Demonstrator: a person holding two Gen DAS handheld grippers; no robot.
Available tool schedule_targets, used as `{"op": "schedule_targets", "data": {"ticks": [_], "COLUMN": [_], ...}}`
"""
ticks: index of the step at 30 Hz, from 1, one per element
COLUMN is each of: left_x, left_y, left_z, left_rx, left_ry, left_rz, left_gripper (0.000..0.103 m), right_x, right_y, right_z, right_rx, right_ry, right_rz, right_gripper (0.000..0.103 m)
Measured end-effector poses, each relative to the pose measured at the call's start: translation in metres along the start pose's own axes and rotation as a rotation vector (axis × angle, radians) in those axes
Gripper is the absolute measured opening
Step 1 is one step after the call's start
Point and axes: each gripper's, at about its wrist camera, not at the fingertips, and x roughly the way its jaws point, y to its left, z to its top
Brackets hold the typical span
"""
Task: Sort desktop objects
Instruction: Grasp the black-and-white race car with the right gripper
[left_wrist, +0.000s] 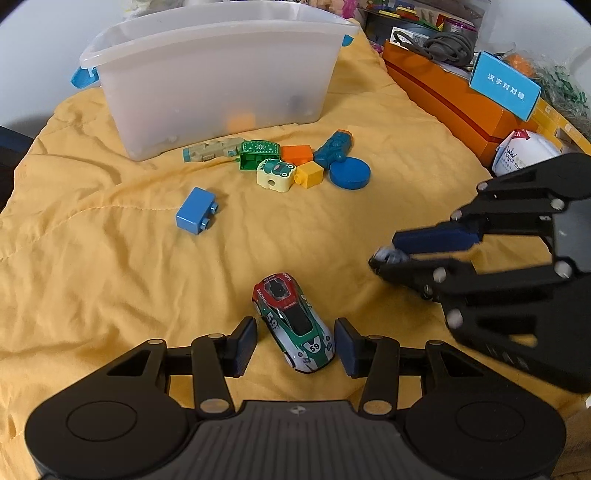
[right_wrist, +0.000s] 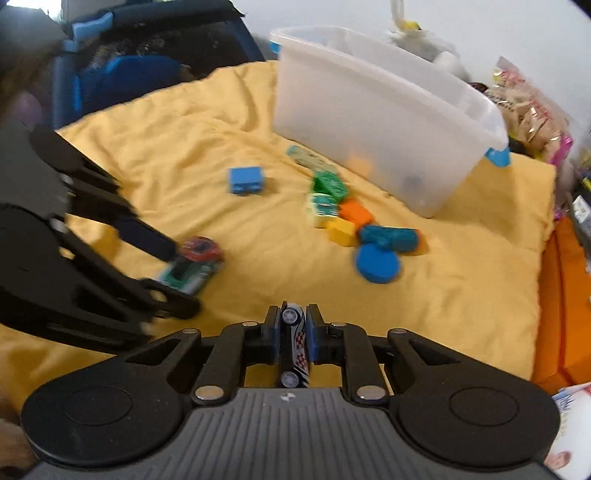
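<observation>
A green, white and red toy racing car (left_wrist: 291, 317) marked 59 lies on the yellow cloth (left_wrist: 110, 258). My left gripper (left_wrist: 295, 323) straddles it, open, with a slim gap at the left pad. The right wrist view shows that car (right_wrist: 192, 266) between the left gripper's (right_wrist: 184, 277) fingers. My right gripper (right_wrist: 293, 314) is shut on a small white toy car with a checkered pattern (right_wrist: 297, 347), held on its side with both wheels showing. It hovers right of the left gripper (left_wrist: 384, 253). The translucent bin (left_wrist: 207, 85) stands at the back.
A blue brick (left_wrist: 197, 210) lies alone mid-cloth. By the bin lie a beige train (left_wrist: 210, 149), green block (left_wrist: 258, 151), frog block (left_wrist: 275, 173), orange brick (left_wrist: 297, 153), yellow brick (left_wrist: 310, 174), teal toy (left_wrist: 334, 147) and blue disc (left_wrist: 349, 172). An orange box (left_wrist: 450, 96) borders the right.
</observation>
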Motion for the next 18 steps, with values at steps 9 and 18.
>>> {"op": "schedule_targets", "data": {"ticks": [9,18], "left_x": [-0.006,-0.002], "left_y": [-0.005,-0.005], "left_z": [-0.007,-0.005], "left_rx": [-0.007,-0.031], "left_ry": [0.013,0.003], "left_rz": [-0.001,0.006], "left_gripper": [0.051,0.051], "right_x": [-0.022,0.003], "right_y": [-0.01,0.0], "right_z": [-0.008,-0.026], "right_rx": [0.091,0.082], "right_ry": [-0.053,0.022], "right_rz": [0.05,0.026], "right_gripper": [0.031,0.047]}}
